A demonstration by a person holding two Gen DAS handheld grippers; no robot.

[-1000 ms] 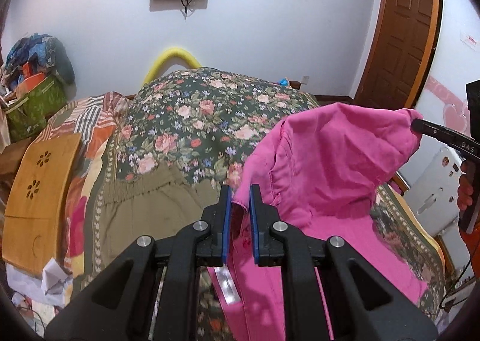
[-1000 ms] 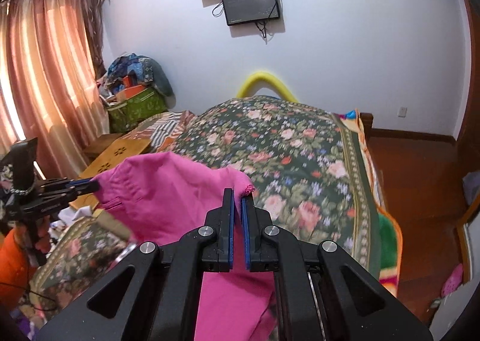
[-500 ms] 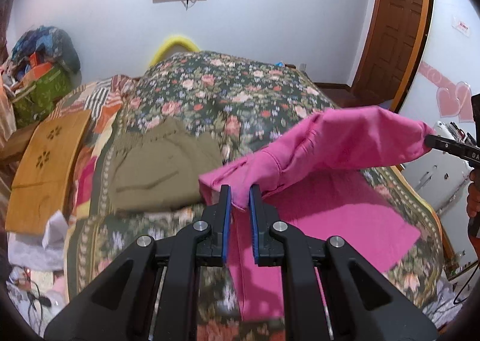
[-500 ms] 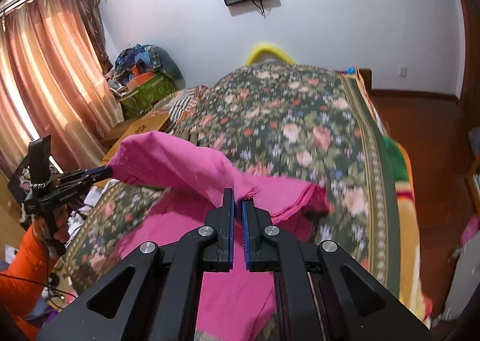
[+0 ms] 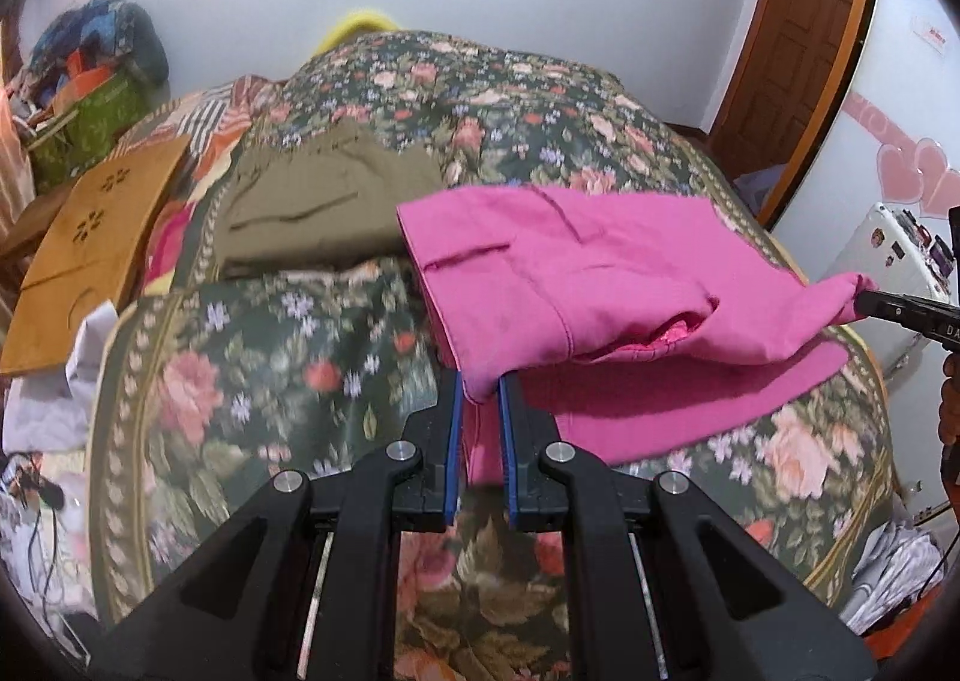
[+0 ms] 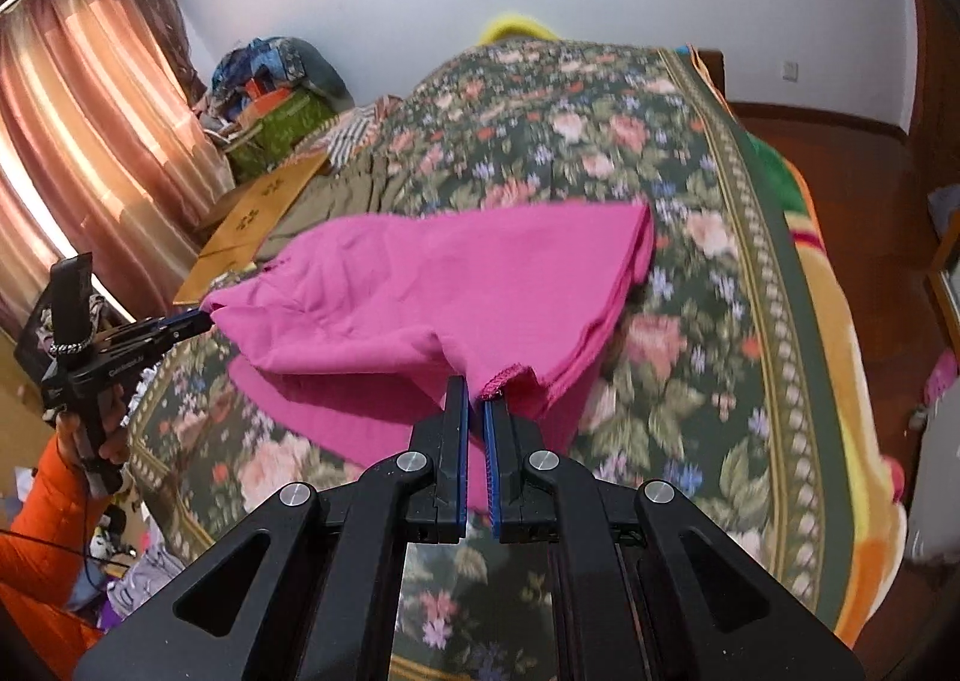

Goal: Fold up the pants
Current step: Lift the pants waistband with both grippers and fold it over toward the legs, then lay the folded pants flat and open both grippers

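Pink pants (image 5: 600,273) — soft, light, limp; they sag between grips. Left gripper (image 5: 480,399) and right gripper (image 6: 475,396) each pinch a near corner — hold by the hems.

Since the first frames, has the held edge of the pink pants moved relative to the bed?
Yes. The pink pants edge came down toward the floral bedspread, no longer raised before the wall.
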